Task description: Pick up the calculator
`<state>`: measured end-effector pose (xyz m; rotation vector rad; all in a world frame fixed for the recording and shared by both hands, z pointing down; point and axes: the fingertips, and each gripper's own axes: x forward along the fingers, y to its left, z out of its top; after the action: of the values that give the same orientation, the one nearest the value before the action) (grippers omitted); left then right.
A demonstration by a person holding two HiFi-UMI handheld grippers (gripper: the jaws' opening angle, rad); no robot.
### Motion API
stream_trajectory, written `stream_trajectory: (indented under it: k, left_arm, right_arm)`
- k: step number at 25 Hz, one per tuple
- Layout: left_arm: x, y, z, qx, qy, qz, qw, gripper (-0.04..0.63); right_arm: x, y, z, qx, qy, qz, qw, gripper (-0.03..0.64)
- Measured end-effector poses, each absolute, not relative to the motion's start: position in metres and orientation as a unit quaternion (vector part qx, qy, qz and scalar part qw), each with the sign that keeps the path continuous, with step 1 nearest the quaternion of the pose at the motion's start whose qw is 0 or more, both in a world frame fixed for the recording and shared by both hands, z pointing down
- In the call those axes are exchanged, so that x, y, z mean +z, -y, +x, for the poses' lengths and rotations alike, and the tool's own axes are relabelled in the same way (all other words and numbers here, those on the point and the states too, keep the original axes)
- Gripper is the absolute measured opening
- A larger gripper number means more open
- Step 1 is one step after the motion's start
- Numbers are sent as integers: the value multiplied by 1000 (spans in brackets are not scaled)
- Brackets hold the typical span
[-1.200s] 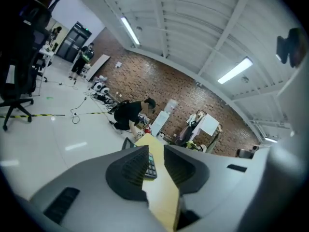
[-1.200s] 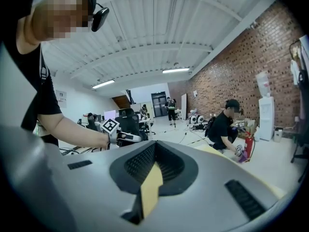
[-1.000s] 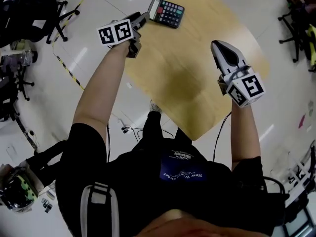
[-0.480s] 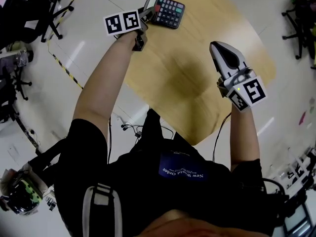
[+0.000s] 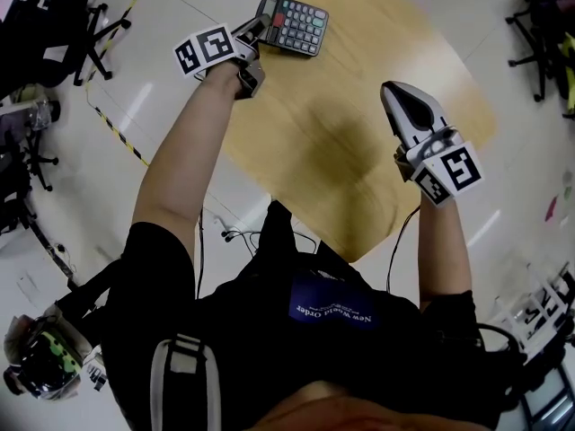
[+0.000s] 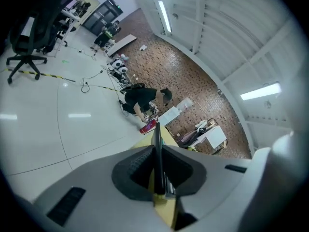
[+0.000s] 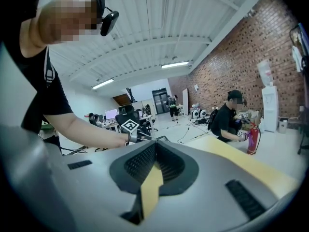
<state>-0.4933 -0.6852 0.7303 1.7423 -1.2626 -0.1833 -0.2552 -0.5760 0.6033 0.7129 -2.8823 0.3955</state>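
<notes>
the calculator sits keys-up at the far left corner of the pale wooden tabletop; the left gripper reaches it from the near-left side, its jaws closing on the calculator's edge, which the left gripper view shows as a thin dark slab squeezed between the ribbed pads; the right gripper hangs over the tabletop's right part, well apart from the calculator, jaws pressed together with nothing between them; yellow-and-black tape crosses the glossy floor at left, near office chairs.
</notes>
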Motion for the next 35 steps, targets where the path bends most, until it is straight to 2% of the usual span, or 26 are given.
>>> stream_trajectory:
  k: [6,18,22,27,35]
  left_arm:
    - [661,652,-482,-109,489,734,458,56]
    - [475,538,-416,-124,422,794,419,56]
    - [453,506,-389,-116,395,805,427,56]
    - [424,441,-350,-112,359,825,422,56]
    - [439,364,-322,-112,338,820,449,56]
  right_arm:
    - [571,559,-244,122,959,246,67,-14]
    - [420,483,-182,74,956,280,48,-14]
    - [410,450,-171,80,955,280,59,-14]
    - [388,385,-139,100,947,303,37,-15]
    - [387,330,-118,124,943,309,3,-15]
